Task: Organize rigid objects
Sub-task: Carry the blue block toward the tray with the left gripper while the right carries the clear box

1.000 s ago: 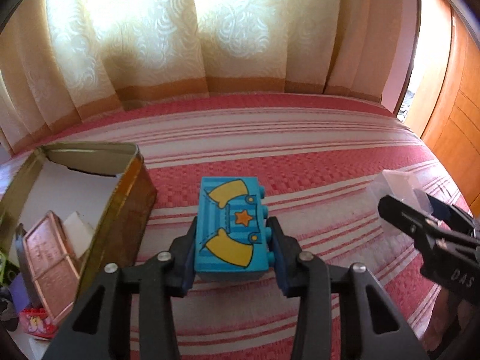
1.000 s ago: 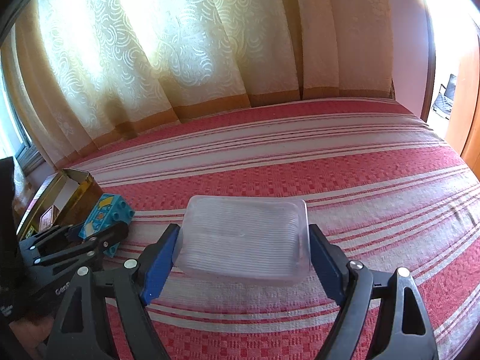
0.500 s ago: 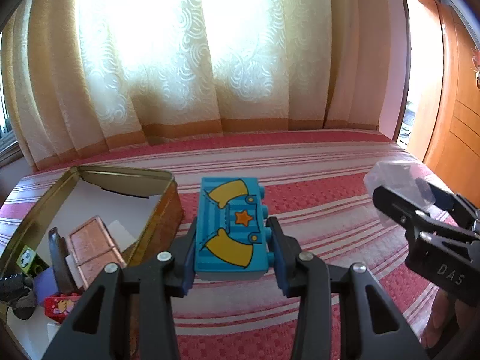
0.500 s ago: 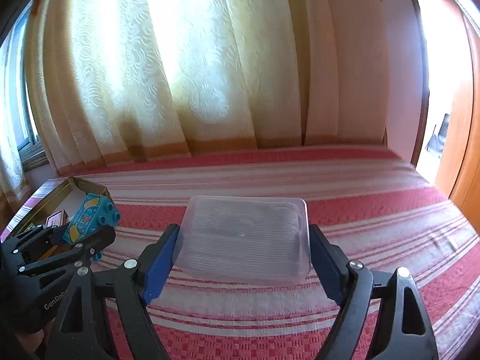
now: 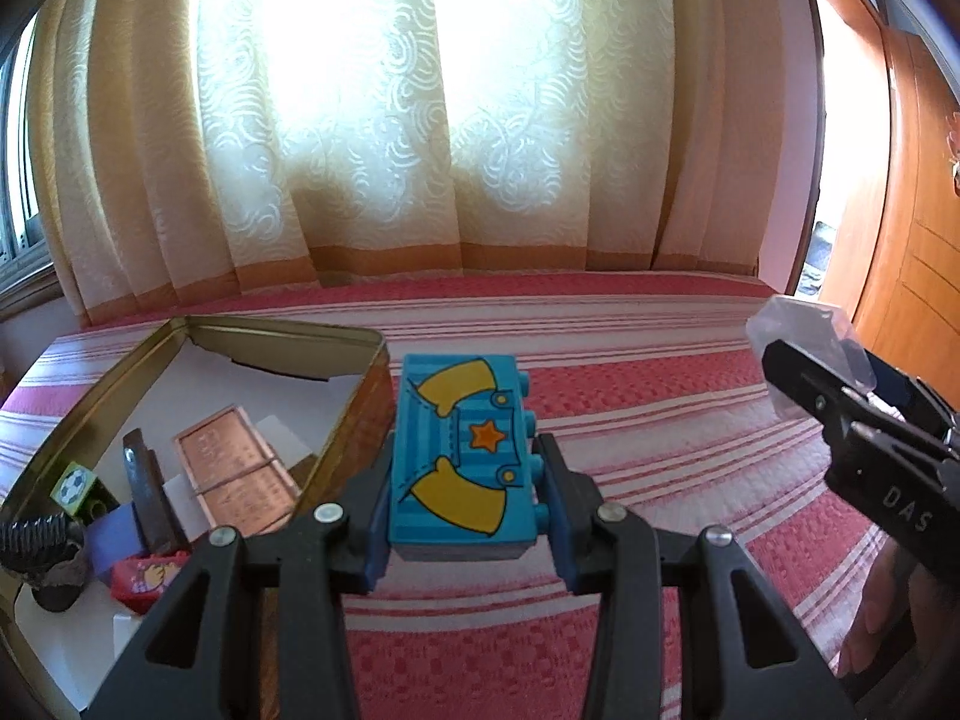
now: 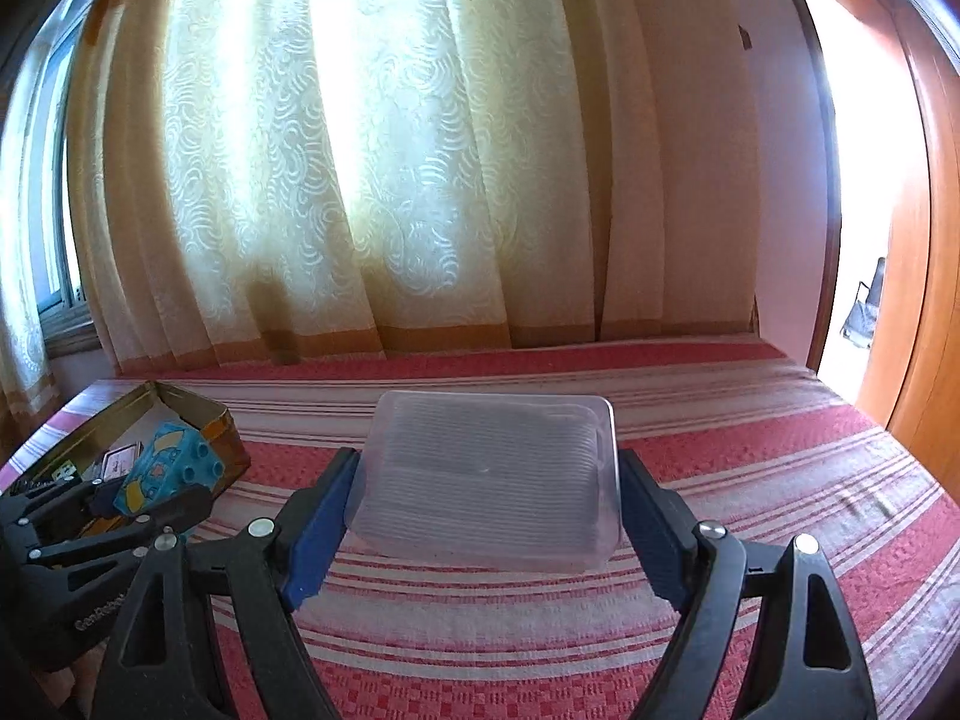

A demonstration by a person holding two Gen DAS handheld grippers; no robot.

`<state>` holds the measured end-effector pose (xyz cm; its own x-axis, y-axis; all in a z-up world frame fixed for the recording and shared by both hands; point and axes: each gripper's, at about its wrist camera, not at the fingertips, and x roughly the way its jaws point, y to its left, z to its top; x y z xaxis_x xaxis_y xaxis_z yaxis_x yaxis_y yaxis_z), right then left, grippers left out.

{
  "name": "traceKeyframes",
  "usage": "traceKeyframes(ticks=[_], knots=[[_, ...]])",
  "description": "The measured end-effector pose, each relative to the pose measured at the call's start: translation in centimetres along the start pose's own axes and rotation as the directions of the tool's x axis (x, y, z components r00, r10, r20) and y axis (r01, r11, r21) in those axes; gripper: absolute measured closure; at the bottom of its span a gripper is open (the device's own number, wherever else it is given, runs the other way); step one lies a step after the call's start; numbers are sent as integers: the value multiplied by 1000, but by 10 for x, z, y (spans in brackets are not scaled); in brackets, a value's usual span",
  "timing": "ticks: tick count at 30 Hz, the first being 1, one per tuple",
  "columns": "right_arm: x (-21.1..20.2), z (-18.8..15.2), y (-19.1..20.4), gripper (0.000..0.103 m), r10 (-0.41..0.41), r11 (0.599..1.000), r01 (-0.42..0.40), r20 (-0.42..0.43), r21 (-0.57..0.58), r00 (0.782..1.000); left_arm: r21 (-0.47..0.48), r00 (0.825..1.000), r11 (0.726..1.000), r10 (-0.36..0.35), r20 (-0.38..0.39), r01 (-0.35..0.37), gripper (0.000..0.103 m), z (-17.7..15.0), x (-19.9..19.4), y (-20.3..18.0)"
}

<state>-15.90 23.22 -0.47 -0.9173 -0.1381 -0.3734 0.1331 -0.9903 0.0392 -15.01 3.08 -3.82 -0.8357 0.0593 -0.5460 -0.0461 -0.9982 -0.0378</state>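
My left gripper [image 5: 462, 516] is shut on a blue toy block [image 5: 462, 456] printed with yellow sleeves and an orange star, held above the bed just right of an open gold tin [image 5: 360, 420]. The block also shows in the right wrist view [image 6: 171, 474]. My right gripper [image 6: 486, 516] is shut on a clear ribbed plastic container [image 6: 489, 480], held above the bed; the container shows at the right in the left wrist view [image 5: 804, 342]. The tin [image 6: 210, 426] lies to the left.
The tin holds a copper-coloured box [image 5: 234, 474], a football-print cube [image 5: 75, 483], a red toy [image 5: 147, 576] and other small items. The red-and-white striped bedspread [image 5: 660, 432] runs back to cream curtains [image 5: 390, 120]. A wooden door [image 5: 912, 240] stands at the right.
Both grippers have risen and tilted up with their loads, so more curtain shows. More of the tin's inside shows in the left wrist view. Both grips are unchanged.
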Motion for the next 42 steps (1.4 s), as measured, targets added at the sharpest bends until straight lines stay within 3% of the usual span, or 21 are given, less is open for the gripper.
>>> traceKeyframes(ticks=[22,42], knots=[[-17,-6,16,19,50,999,-50,22,-19,999,-21,1000,1000,7,17,-6,61,-11,-23,14],[-29,-8,27,19,74,997,-72,39,-40,997,9,994,999,35,102,-36,61,-22,-55,17]])
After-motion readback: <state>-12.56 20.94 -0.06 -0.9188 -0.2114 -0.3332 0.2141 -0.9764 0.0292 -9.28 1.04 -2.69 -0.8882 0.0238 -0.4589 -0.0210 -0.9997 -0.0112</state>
